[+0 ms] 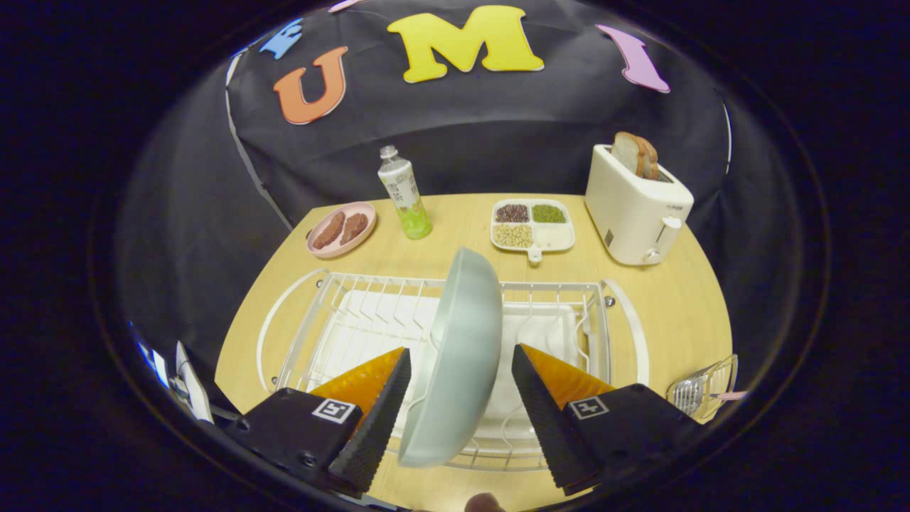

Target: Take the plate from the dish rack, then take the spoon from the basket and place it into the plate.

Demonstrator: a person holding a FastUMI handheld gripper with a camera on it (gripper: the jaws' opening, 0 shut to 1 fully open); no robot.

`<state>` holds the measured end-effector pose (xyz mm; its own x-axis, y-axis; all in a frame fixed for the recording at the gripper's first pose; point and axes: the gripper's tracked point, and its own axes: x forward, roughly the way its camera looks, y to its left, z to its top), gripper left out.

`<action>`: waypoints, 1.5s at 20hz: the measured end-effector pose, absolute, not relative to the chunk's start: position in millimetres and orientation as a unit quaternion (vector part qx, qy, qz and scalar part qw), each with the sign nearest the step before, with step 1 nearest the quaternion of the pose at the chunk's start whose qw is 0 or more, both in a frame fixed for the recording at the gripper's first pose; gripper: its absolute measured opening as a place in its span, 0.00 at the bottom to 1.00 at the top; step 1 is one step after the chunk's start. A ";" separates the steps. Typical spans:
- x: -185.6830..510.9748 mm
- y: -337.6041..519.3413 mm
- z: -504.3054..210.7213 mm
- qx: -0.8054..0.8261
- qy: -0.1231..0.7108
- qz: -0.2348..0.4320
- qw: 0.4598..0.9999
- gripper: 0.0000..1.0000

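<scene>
The gripper [461,398] is spread wide, its two fingers standing either side of a pale grey-green plate [455,363] that stands on edge in the white wire dish rack [334,313]. The plate leans a little, its rounded back turned toward the right-hand finger, and its lower rim sits close beside the left finger; whether that finger actually touches it cannot be told, while a clear gap separates the right finger from the plate, so nothing is gripped. The rack lies directly under and ahead of the fingers on a light wooden table [682,306], with a white drip tray beneath its wires. Off to the right of the right finger, at the table's edge, sits a small wire basket [704,387] with something metallic in it, too small to make out clearly. Beyond the rack, well ahead of the fingers, are a pink plate [343,227] holding brown pieces of food, a plastic bottle [403,192] with green drink in its lower part, a white divided tray [533,226] filled with beans and grains, and a white toaster [636,206] with slices of bread [635,154] standing up out of its slot.
</scene>
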<state>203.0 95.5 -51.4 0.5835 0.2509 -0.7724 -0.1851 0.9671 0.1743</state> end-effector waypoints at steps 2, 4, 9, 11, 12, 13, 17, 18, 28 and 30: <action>204.8 100.5 -58.9 0.049 0.454 0.118 0.882 0.90; 205.5 100.5 -61.9 0.052 0.464 0.102 0.878 0.78; 202.4 93.5 -61.9 0.065 0.479 0.044 0.874 0.46; 202.3 87.6 -57.9 0.061 0.481 0.019 0.875 0.42; 202.1 87.3 -55.9 0.057 0.481 0.013 0.875 0.41; 203.4 86.9 -51.7 0.054 0.480 0.011 0.875 0.40; 198.2 88.6 -41.1 0.044 0.475 -0.003 0.879 0.40; 198.9 88.7 -39.1 0.042 0.473 -0.007 0.880 0.40; 143.3 65.2 -8.8 0.051 0.430 0.048 0.900 0.35; 111.3 53.7 -15.1 0.071 0.423 0.073 0.900 0.35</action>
<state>111.3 53.7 -15.1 0.6313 0.1911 -0.7516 -0.0708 0.9793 0.1895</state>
